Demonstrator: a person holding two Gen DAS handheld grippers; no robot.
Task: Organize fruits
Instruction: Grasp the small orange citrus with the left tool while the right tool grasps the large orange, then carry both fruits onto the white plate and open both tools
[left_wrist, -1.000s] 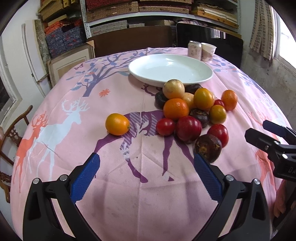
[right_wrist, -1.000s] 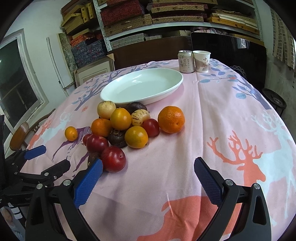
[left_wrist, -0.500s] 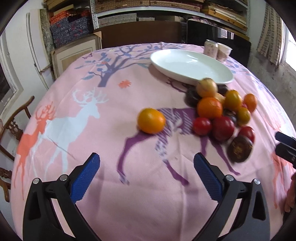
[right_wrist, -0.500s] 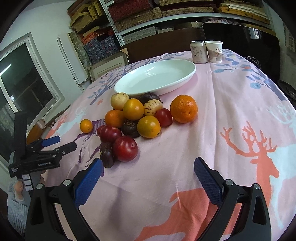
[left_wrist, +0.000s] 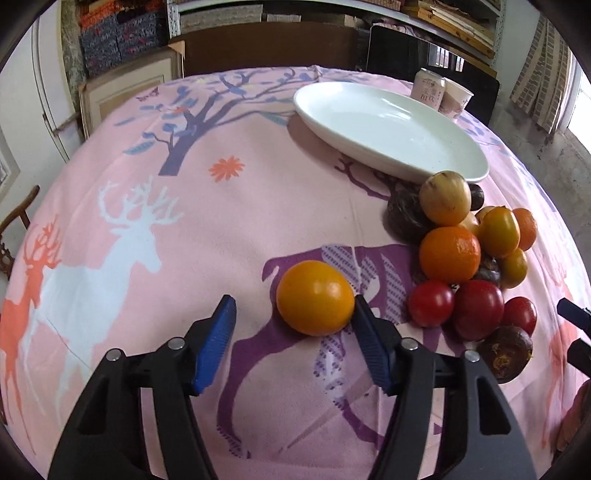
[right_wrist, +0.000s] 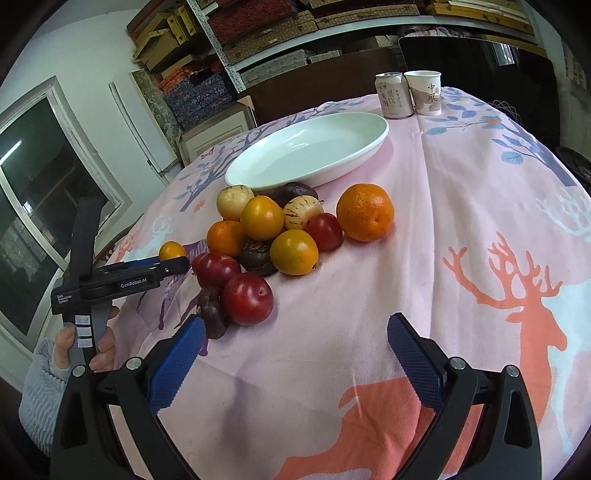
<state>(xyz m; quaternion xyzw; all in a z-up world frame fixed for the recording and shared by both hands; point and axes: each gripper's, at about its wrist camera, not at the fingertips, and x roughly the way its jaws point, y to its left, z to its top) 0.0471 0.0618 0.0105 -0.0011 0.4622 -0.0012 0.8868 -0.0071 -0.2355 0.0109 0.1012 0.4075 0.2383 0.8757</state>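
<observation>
A lone yellow-orange fruit lies on the pink tablecloth, apart from the pile. My left gripper is open, its right pad beside the fruit and its left pad well clear; the jaws stand partly around it. The fruit also shows in the right wrist view, beside the left gripper. A pile of oranges, red plums and dark fruits lies to the right, below a white oval plate. My right gripper is open and empty, near the pile and the plate.
A drink can and a paper cup stand behind the plate. The round table's edge falls away on all sides. A wooden chair stands at the left. Shelves with boxes fill the back wall.
My left gripper has moved forward and left to the lone yellow-orange fruit, and its jaws have narrowed around it. My right gripper has drawn slightly closer to the pile.
</observation>
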